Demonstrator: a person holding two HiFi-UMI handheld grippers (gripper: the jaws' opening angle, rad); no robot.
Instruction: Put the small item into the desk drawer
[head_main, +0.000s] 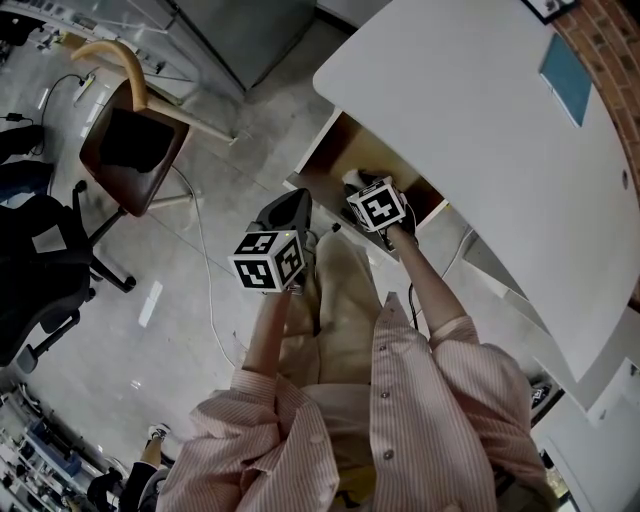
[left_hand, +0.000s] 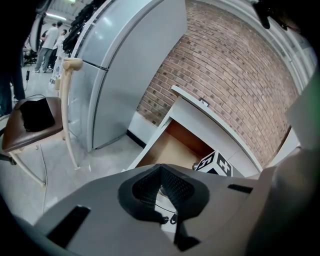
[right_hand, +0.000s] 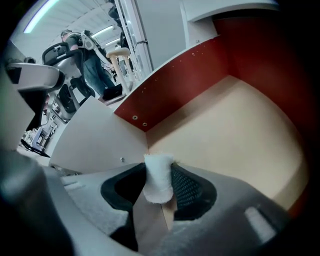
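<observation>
My right gripper is shut on a small white fluffy roll that stands upright between its pads. It hangs inside the open desk drawer, over the pale wooden bottom, near the red-brown side wall. In the head view the right gripper reaches into the drawer under the white desk. My left gripper hovers just outside the drawer's front, jaws together and holding nothing. From the left gripper view, the left gripper points toward the drawer.
A wooden chair with a brown seat stands to the left on the grey floor, and a black office chair is farther left. A thin cable runs over the floor. A grey cabinet and brick wall stand beyond.
</observation>
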